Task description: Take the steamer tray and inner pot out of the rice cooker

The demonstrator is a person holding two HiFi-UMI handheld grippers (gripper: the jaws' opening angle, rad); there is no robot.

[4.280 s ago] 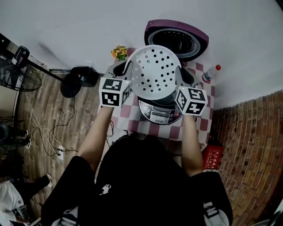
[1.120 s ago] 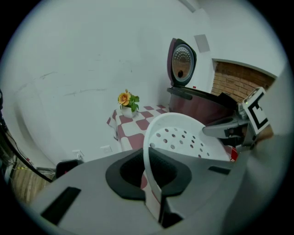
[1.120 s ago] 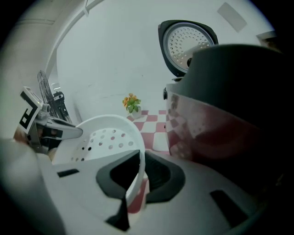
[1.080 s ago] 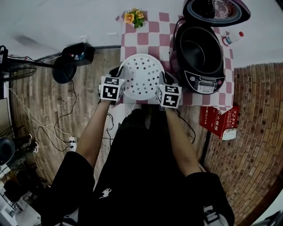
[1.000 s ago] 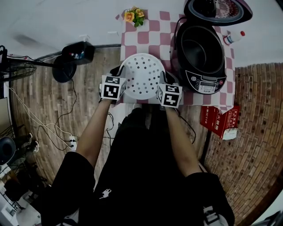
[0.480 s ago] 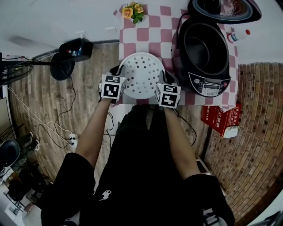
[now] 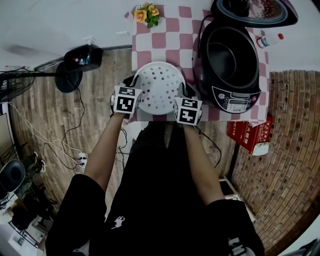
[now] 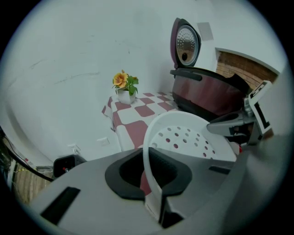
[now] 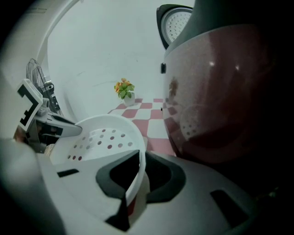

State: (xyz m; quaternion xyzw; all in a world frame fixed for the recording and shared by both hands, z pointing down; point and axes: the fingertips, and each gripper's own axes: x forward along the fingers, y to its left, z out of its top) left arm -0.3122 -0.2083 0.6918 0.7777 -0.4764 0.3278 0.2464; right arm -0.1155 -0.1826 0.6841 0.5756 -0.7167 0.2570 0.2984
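The white perforated steamer tray (image 7: 159, 87) is low over the checkered tablecloth (image 7: 172, 37), left of the open rice cooker (image 7: 230, 65). I cannot tell whether it touches the cloth. My left gripper (image 7: 134, 82) is shut on the tray's left rim (image 8: 151, 179). My right gripper (image 7: 183, 91) is shut on its right rim (image 9: 137, 176). In each gripper view the thin white rim runs between the black pads. The dark inner pot (image 7: 225, 52) sits inside the cooker, whose lid (image 7: 255, 10) stands raised behind.
A small pot of orange flowers (image 7: 146, 12) stands at the table's far left corner. A bottle (image 7: 270, 39) is beside the cooker's right side. A red box (image 7: 249, 136) lies on the brick floor at right, and a black fan base (image 7: 80, 60) with cables at left.
The tray, earlier held above the cooker, is now left of it. Over the last second both grippers sank a little with it.
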